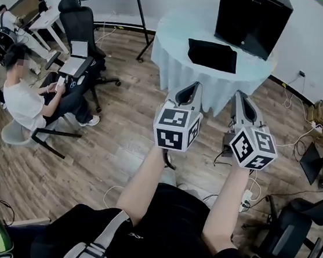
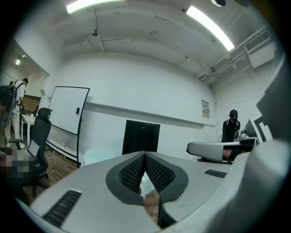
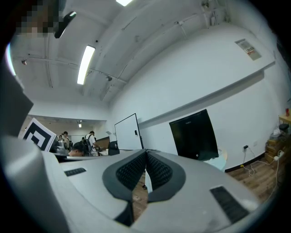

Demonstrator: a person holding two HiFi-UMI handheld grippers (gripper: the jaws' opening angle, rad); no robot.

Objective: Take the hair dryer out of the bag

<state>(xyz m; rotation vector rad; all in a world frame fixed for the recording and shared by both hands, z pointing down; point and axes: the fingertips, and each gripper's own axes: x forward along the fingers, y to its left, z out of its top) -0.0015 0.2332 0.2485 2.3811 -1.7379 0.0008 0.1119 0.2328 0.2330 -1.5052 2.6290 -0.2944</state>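
Note:
A flat black bag [image 1: 212,54] lies on the round table with a pale blue cloth [image 1: 177,46], far ahead of me. No hair dryer shows in any view. Held level in front of my body, short of the table, my left gripper [image 1: 195,89] has its jaws shut with nothing in them. In the left gripper view its ribbed pads [image 2: 136,170] meet at the tip [image 2: 145,154]. Beside it, my right gripper [image 1: 239,96] is likewise shut and empty, its tip [image 3: 146,154] closed in the right gripper view. Both point toward the table.
A tall black box [image 1: 254,20] stands on the table behind the bag. A seated person [image 1: 22,97] and office chairs [image 1: 82,34] are at the left, beside a whiteboard stand [image 1: 138,11]. Cables [image 1: 250,195] and another chair [image 1: 289,234] lie at the right. Someone in black [image 2: 232,125] stands by the wall.

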